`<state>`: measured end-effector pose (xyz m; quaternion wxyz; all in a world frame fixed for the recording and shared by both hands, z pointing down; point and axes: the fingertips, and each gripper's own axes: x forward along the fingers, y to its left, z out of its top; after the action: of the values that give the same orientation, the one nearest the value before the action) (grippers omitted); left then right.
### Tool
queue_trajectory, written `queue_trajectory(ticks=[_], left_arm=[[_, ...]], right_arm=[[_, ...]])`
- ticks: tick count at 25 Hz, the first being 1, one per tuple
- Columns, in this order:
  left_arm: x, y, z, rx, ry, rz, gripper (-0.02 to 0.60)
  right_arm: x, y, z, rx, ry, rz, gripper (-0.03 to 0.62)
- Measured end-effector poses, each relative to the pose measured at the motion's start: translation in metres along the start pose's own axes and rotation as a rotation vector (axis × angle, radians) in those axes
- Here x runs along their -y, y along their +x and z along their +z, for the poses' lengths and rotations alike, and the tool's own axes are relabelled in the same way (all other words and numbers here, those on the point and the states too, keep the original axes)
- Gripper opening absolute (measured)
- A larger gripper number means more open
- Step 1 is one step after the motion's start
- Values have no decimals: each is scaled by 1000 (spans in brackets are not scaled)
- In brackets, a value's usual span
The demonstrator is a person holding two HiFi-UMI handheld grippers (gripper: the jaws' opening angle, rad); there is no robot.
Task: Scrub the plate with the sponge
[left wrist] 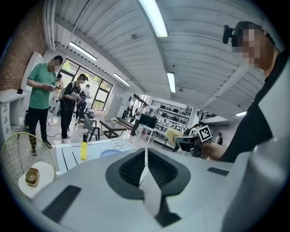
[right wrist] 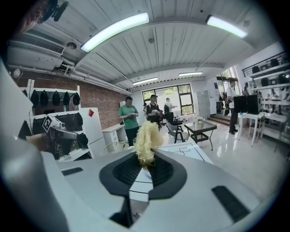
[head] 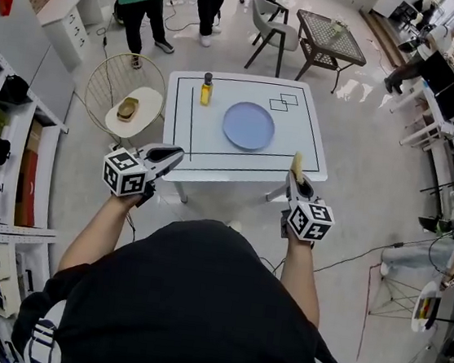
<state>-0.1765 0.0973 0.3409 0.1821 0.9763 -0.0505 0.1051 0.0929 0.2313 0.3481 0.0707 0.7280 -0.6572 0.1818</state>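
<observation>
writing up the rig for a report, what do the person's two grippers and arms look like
Both the left gripper and right gripper are pale grey handheld tongs tapering to a point, with dark ribbed pads inside. Each carries a white cube printed with black square markers. The person wears a black top.

**No readable text**

I can read no words or numbers anywhere. The cubes on my left gripper (head: pixel 177 156) and right gripper (head: pixel 294 179) carry only square black-and-white patterns. The label on the bottle (head: pixel 206 90) seems too small to read.
</observation>
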Motion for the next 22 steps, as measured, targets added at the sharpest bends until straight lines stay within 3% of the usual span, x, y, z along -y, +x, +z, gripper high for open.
queue_trajectory(ticks=[22], left_arm=[[-30, 95, 39, 12, -35, 117, 26]], right_arm=[[86, 89, 38, -37, -17, 138, 35]])
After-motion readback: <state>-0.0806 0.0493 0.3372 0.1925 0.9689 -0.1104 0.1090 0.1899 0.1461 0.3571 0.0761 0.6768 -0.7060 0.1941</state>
